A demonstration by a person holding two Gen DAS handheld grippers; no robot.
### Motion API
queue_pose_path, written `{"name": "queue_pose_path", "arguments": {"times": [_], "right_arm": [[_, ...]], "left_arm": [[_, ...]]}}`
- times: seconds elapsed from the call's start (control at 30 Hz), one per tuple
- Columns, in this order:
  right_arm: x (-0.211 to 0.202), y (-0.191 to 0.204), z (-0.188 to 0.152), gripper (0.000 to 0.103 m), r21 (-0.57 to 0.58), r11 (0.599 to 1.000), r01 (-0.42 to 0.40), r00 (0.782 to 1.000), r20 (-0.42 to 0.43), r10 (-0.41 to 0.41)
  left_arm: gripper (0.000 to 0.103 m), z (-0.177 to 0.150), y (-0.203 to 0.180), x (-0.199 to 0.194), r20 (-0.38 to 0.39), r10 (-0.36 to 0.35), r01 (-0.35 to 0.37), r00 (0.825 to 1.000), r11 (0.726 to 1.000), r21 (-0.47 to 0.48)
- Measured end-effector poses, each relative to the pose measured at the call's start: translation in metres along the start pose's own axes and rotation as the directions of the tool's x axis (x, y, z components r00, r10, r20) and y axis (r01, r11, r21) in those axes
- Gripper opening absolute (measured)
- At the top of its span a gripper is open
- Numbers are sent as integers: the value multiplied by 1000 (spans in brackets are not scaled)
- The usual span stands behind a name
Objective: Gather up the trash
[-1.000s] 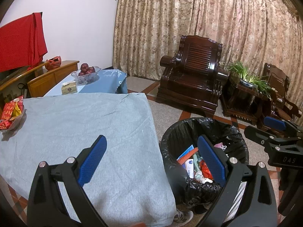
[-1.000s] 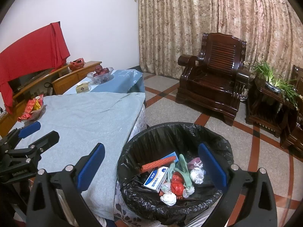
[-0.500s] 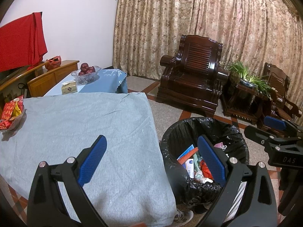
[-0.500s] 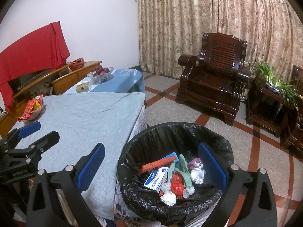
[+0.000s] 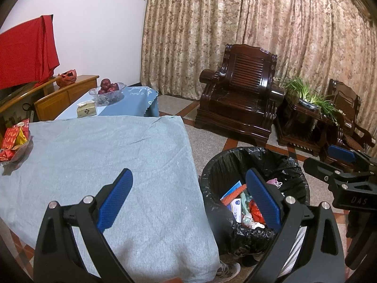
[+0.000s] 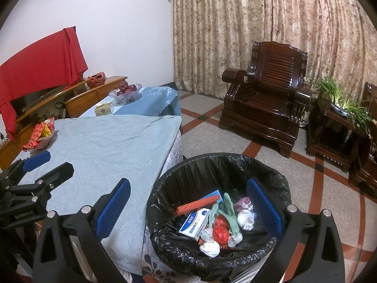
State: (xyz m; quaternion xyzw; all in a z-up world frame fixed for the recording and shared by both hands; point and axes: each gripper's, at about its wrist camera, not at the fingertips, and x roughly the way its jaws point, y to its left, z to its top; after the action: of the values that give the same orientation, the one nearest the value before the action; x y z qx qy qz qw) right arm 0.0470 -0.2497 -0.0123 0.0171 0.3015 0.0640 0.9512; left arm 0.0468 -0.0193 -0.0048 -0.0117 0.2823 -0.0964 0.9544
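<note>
A bin lined with a black bag [image 6: 219, 167] [image 5: 255, 158] stands on the floor beside the table. Inside lie an orange mesh roll [image 6: 198, 204], a white and blue box [image 6: 194, 222], green gloves [image 6: 229, 210], red wrapping [image 6: 221, 228] and white crumpled tissues [image 6: 244, 217]. My right gripper [image 6: 188, 208] hangs open over the bin's near rim with nothing between its fingers. My left gripper [image 5: 189, 200] is open too, straddling the table's right edge and the bin, holding nothing. Each gripper shows in the other's view, the right gripper [image 5: 339, 162] and the left gripper [image 6: 44, 162].
The table under a grey-blue cloth [image 5: 99, 155] holds a dish of red snack packets [image 5: 15, 139] at its far left. Beyond it are a tissue box [image 5: 86, 110] and a fruit bowl [image 5: 107, 92]. A dark wooden armchair [image 5: 240, 103], a plant stand [image 5: 306, 118] and curtains lie behind.
</note>
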Motion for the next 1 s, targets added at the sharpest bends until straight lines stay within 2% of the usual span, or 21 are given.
{"name": "queue_pose_path", "arguments": {"times": [1.0], "right_arm": [[2, -3, -1, 97, -3, 1000, -3, 1000, -7, 3]], "left_arm": [[94, -1, -1, 3, -6, 2, -2, 1000, 1000, 4]]}}
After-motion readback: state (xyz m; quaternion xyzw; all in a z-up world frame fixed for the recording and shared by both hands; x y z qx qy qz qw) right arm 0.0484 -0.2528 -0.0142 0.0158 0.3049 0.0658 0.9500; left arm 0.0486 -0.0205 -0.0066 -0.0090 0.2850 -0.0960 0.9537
